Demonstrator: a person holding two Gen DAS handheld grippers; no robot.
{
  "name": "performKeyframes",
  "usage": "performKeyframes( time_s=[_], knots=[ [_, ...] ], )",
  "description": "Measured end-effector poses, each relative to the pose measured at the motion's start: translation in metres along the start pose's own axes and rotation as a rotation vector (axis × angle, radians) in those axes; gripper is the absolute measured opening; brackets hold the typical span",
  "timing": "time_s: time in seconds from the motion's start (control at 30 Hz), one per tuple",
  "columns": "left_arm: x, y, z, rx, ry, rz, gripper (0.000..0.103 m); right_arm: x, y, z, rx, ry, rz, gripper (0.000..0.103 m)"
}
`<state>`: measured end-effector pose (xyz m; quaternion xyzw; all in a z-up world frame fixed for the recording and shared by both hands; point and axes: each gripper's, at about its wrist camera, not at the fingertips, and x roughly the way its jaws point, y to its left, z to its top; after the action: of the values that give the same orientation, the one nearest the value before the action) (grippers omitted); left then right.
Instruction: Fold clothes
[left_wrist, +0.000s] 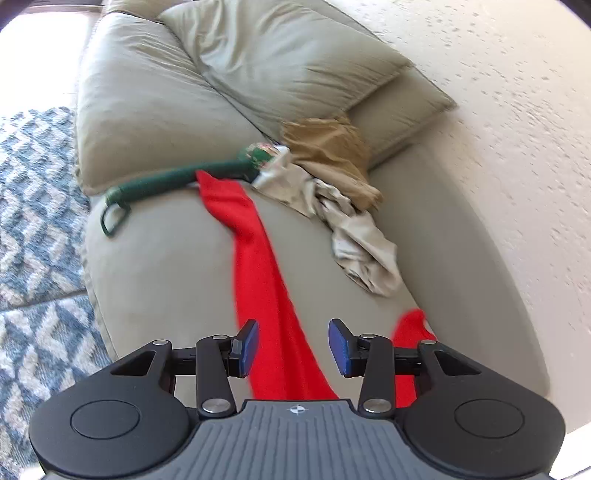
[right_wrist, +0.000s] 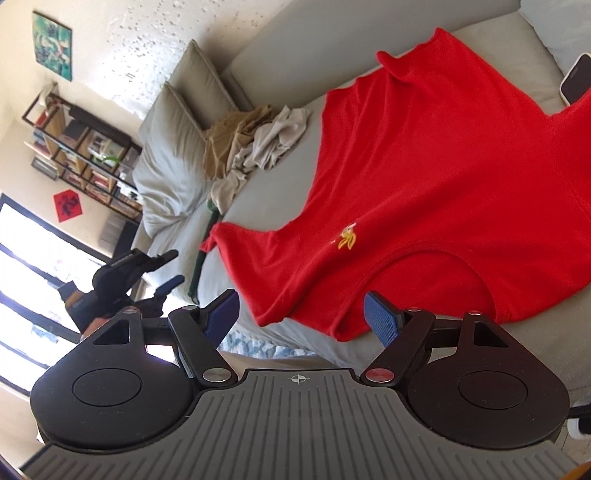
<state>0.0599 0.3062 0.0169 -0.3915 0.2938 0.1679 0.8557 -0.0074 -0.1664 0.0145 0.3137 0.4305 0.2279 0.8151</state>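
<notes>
the left gripper (left_wrist: 291, 347) is hanging with its jaws wide apart, gripping nothing, straddling a strip of the red t-shirt (right_wrist: 424, 192) from above. the right gripper (right_wrist: 301, 314) is also gaping wide and empty, hovering at the shirt's near edge. the shirt is lying spread on the grey sofa (right_wrist: 273, 206). farther off, a crumpled beige and tan clothes pile (right_wrist: 255, 144) is sitting near the cushions (left_wrist: 229, 74), beside a green strap (left_wrist: 166, 181).
</notes>
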Motion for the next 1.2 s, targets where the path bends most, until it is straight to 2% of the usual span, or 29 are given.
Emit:
performKeyframes(
  time_s=[0.07,0.17,0.27,0.33,0.4,0.5,0.57,0.6,0.63,0.8,0.87,1.0,1.07,1.13,1.2],
  knots=[
    [0.042,0.015,0.036,-0.032,0.024,0.058,0.036,0.009,0.008,0.005,-0.008,-0.011,0.016,0.079],
    [0.089,0.042,0.070,-0.029,0.052,0.146,0.036,0.023,0.021,0.012,-0.021,-0.026,0.039,0.079],
    [0.120,0.074,0.087,-0.095,0.036,0.157,0.036,0.036,0.034,0.019,-0.034,-0.042,0.063,0.079],
    [0.139,0.091,0.095,-0.176,0.029,0.080,0.036,0.046,0.042,0.024,-0.042,-0.053,0.079,0.079],
    [0.153,0.099,0.102,-0.201,0.009,0.017,0.034,0.055,0.051,0.029,-0.050,-0.063,0.094,0.079],
    [0.169,0.098,0.111,-0.182,0.020,0.012,0.030,0.068,0.062,0.035,-0.060,-0.076,0.113,0.079],
    [0.180,0.097,0.117,-0.170,0.027,0.009,0.020,0.077,0.065,0.040,-0.055,-0.072,0.107,0.079],
    [0.185,0.096,0.121,-0.163,0.031,0.008,0.005,0.081,0.066,0.042,-0.053,-0.071,0.104,0.079],
    [0.188,0.092,0.125,-0.134,0.027,0.010,0.001,0.086,0.067,0.044,-0.051,-0.069,0.101,0.079],
    [0.176,0.058,0.145,0.110,-0.127,-0.127,0.001,0.104,0.067,0.045,-0.048,-0.040,0.082,0.079],
    [0.179,0.055,0.149,0.149,-0.129,-0.085,0.001,0.111,0.066,0.045,-0.046,-0.023,0.077,0.079],
    [0.197,0.063,0.143,0.169,-0.032,0.113,0.003,0.119,0.063,0.044,-0.036,0.002,0.071,0.079],
    [0.184,0.065,0.135,0.160,-0.017,0.158,0.012,0.120,0.064,0.045,-0.036,0.015,0.070,0.079],
    [0.160,0.061,0.124,0.160,-0.036,0.218,0.031,0.116,0.066,0.045,-0.044,0.014,0.085,0.080],
    [0.114,0.043,0.104,0.197,-0.091,0.214,0.033,0.109,0.068,0.044,-0.052,0.001,0.102,0.080]
  ],
)
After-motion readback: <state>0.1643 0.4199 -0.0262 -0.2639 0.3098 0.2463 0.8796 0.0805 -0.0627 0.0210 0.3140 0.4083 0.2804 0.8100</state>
